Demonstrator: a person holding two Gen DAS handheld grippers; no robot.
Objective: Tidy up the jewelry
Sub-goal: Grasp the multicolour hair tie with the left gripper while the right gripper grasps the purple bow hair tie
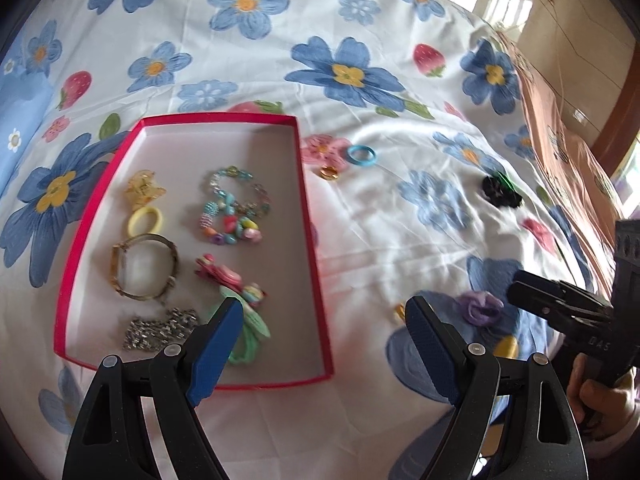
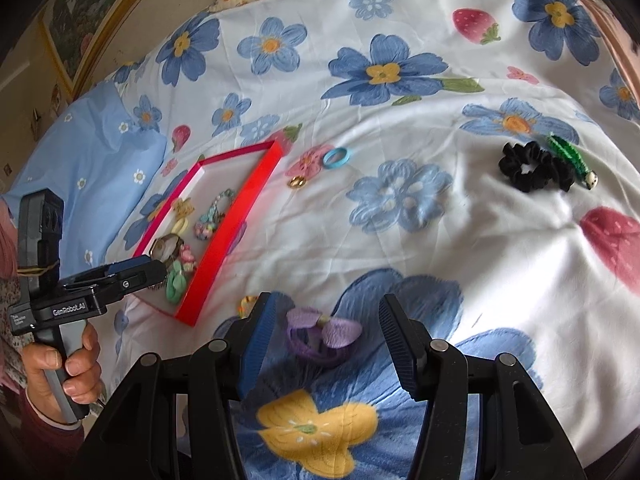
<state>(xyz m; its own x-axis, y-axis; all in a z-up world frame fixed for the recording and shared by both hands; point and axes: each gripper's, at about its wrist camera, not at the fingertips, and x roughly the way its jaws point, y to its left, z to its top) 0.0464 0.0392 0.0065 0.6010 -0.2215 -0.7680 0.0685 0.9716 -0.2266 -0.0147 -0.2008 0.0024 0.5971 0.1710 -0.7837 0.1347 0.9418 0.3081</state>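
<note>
Two tongs stand wide and empty as I bring the right tongs (image 2: 326, 334) around the purple bow tie (image 2: 324, 336), at five o'clock from the red tray (image 1: 316, 264); closing too deep could pinch the bedsheet (image 2: 460, 240).

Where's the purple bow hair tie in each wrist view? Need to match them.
Left wrist: purple bow hair tie lower right, beside the left gripper's right finger.
Right wrist: bottom centre, between the right gripper's fingers.
Shared landmark: red shallow box, left of it in both.
</note>
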